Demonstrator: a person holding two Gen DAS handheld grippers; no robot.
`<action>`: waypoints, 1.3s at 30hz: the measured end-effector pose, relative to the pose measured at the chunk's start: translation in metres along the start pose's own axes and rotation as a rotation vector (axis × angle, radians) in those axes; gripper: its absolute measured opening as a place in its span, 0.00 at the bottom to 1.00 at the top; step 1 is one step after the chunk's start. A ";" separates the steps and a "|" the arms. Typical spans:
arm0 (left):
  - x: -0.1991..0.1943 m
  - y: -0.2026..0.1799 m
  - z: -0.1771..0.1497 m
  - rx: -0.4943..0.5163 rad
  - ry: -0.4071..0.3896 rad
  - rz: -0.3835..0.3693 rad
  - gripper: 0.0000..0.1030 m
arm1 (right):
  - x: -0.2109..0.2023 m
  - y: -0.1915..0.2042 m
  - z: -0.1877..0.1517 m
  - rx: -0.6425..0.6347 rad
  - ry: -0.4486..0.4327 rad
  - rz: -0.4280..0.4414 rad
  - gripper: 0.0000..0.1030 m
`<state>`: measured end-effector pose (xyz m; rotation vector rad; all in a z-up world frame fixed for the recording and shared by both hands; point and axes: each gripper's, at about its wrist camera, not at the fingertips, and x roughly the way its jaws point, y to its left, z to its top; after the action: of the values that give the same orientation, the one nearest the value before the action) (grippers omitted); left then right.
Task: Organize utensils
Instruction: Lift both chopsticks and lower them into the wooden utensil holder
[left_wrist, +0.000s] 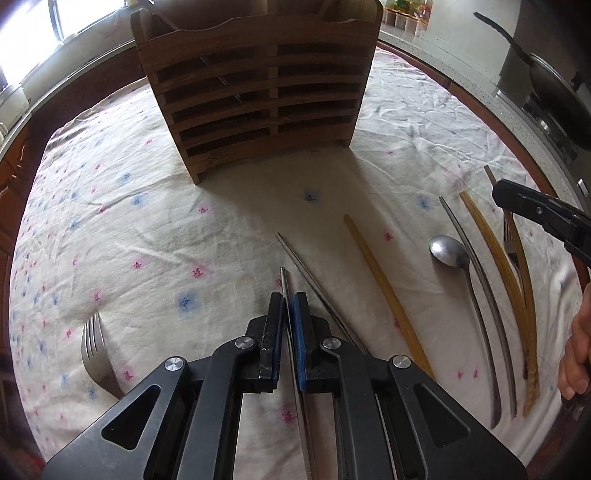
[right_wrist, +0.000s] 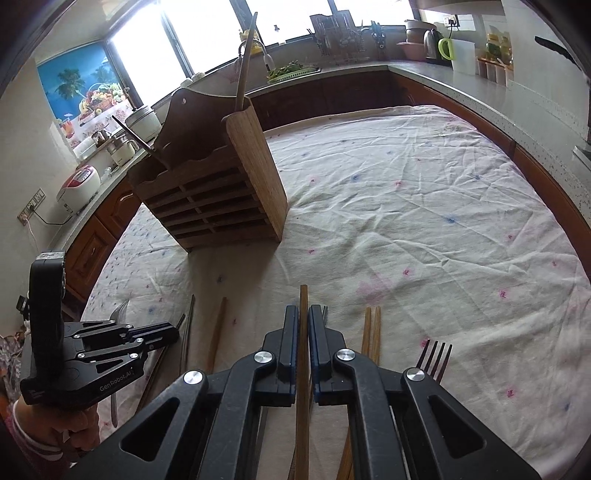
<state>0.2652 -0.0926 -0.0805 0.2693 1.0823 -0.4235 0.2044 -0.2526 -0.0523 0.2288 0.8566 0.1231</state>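
Observation:
My left gripper (left_wrist: 287, 301) is shut on a thin metal chopstick (left_wrist: 283, 277), whose tip pokes out just past the pads. A second metal chopstick (left_wrist: 314, 280) lies on the cloth right beside it. My right gripper (right_wrist: 303, 312) is shut on a brown wooden chopstick (right_wrist: 303, 293) that runs straight between its pads. The slatted wooden utensil holder (left_wrist: 255, 92) stands upright on the table ahead, with some utensils inside (right_wrist: 245, 70). In the left wrist view the right gripper (left_wrist: 498, 194) hovers at the right edge, over the loose utensils.
On the flowered tablecloth (left_wrist: 147, 221) lie a wooden chopstick (left_wrist: 384, 291), a spoon (left_wrist: 448, 251), a long metal utensil (left_wrist: 476, 280), yellow chopsticks (left_wrist: 506, 273) and a fork (left_wrist: 98, 354). Another fork (right_wrist: 437, 354) and a chopstick pair (right_wrist: 371, 332) lie beside the right gripper. Kitchen counters ring the table.

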 end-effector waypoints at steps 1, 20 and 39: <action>0.001 -0.001 0.001 0.014 0.001 0.001 0.06 | -0.002 0.000 0.000 0.001 -0.004 0.000 0.05; -0.092 0.022 -0.032 -0.166 -0.248 -0.159 0.03 | -0.058 0.014 0.000 -0.016 -0.112 0.046 0.05; -0.210 0.043 -0.061 -0.267 -0.567 -0.293 0.03 | -0.121 0.063 0.009 -0.102 -0.282 0.116 0.05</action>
<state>0.1524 0.0126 0.0807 -0.2429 0.6064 -0.5678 0.1311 -0.2166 0.0579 0.1945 0.5547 0.2370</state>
